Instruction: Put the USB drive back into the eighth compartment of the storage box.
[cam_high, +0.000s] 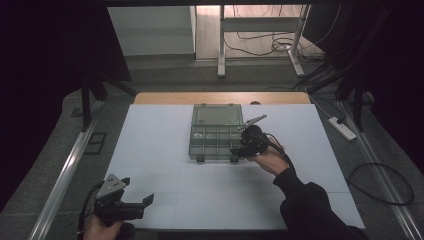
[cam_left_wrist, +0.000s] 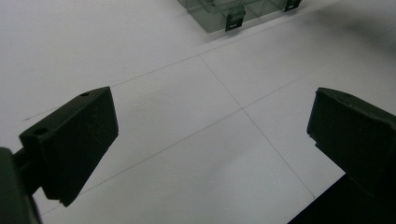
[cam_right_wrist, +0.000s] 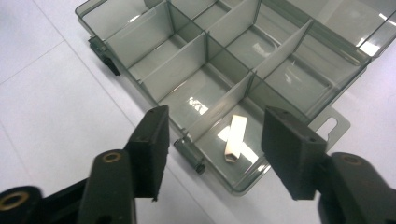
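Right gripper (cam_right_wrist: 212, 154) hovers at the near right corner of the compartment box (cam_high: 216, 132), jaws apart and gripping nothing. A small pale strip (cam_right_wrist: 235, 138) lies in that corner compartment. Left gripper (cam_high: 132, 202) rests near the bench's (cam_high: 165, 190) near left corner, jaws wide apart, empty.

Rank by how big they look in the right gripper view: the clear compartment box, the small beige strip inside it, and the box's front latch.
1. compartment box, by far.
2. beige strip.
3. front latch; close to the strip, so that order is unsure.
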